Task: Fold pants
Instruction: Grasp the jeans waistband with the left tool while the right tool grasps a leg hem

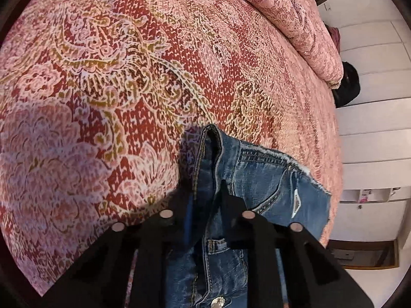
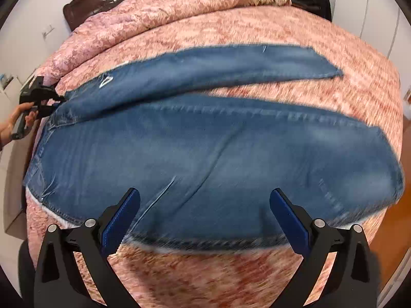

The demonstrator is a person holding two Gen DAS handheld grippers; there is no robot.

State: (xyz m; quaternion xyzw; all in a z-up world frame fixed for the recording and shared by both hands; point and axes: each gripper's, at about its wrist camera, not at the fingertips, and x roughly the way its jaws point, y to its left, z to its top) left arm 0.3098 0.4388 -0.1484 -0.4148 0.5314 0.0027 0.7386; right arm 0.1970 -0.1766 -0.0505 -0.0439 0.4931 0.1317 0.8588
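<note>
**Left grip on waistband, right unloaded**

Fingers [image 1: 191, 192] of the left gripper [image 1: 205, 200] are clenched on the bunched waistband of the jeans [image 2: 205, 148]; denim passes between them, with the button visible below. Right gripper [image 2: 204, 205] fingers [image 2: 128, 205] are spread wide apart, grasping nothing, hovering above the lower edge of the near leg. Right view is motion-blurred.

Jeans lie on the bed [image 2: 359, 77], over the pink-red patterned bedspread [image 1: 128, 77], both legs stretched out to the right, slightly apart at the hems. Left gripper, held in the person's hand [image 2: 15, 120], sits at the waist end, left side of the bed.

Folded pink blanket [image 1: 295, 20] rests along the headboard side.
</note>
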